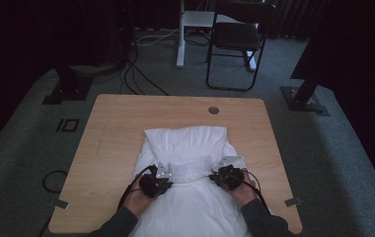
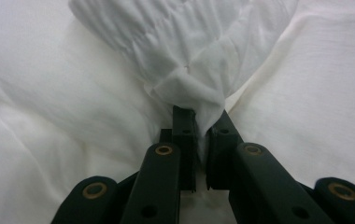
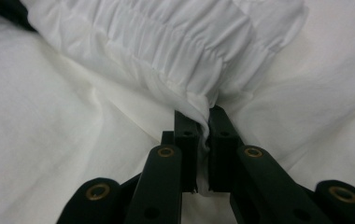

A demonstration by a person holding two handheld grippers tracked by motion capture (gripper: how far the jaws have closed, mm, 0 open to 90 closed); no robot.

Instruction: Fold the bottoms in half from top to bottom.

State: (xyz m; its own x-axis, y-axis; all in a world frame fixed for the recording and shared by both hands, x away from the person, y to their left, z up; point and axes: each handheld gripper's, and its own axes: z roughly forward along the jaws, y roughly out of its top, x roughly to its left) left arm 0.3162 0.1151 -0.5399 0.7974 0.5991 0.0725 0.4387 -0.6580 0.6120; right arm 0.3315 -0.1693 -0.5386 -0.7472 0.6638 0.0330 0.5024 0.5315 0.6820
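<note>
While both the left gripper (image 1: 162, 178) and right gripper (image 1: 223, 174) pinch the white garment's (image 1: 190, 207) gathered band (image 1: 190, 169), they should lift together evenly, keeping it taut.

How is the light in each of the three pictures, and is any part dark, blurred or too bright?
High view: dim, the room's edges nearly black; the white garment is brightest, the wooden table readable. Left gripper view: even soft light, gathered fabric slightly soft, the left hand-held gripper sharp. Right gripper view: similar, pleats clear, right hand-held gripper sharp, flat cloth nearly washed out.
</note>
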